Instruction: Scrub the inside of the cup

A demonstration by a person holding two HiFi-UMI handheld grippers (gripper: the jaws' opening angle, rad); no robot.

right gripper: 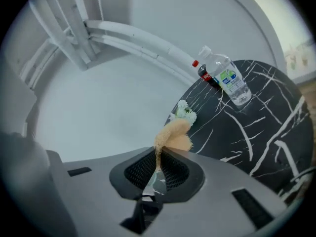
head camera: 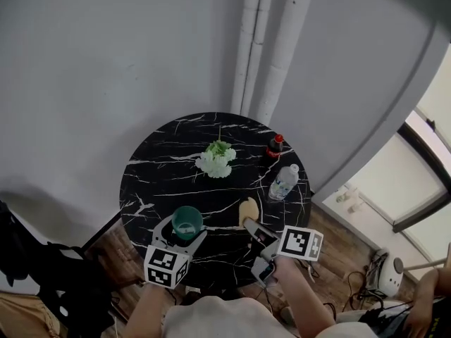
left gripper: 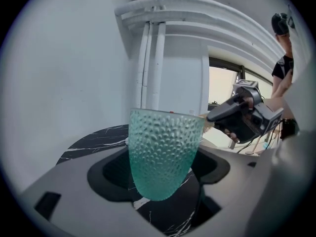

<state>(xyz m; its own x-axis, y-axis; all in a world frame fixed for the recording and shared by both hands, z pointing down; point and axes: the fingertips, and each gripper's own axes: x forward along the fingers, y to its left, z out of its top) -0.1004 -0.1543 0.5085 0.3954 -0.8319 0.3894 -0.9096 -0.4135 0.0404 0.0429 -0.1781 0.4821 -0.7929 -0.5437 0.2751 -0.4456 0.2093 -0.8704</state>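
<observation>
- The left gripper (head camera: 184,235) squeezes the green cup (head camera: 187,222) over the near edge of the table (head camera: 158,153), mouth up.
- The right gripper (head camera: 254,228) is pinched tight on the tan sponge (head camera: 248,208).
- The cup is just left of the sponge.

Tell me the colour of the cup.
The cup is translucent teal, dimpled; clearest in left gripper view.

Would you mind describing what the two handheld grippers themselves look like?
The left gripper and the right gripper both have grey moulded shells with black pads lining the jaws; on the right one the pads show a fine grid. Each carries a white cube printed with black square markers. The person wears a light-coloured top.
</observation>
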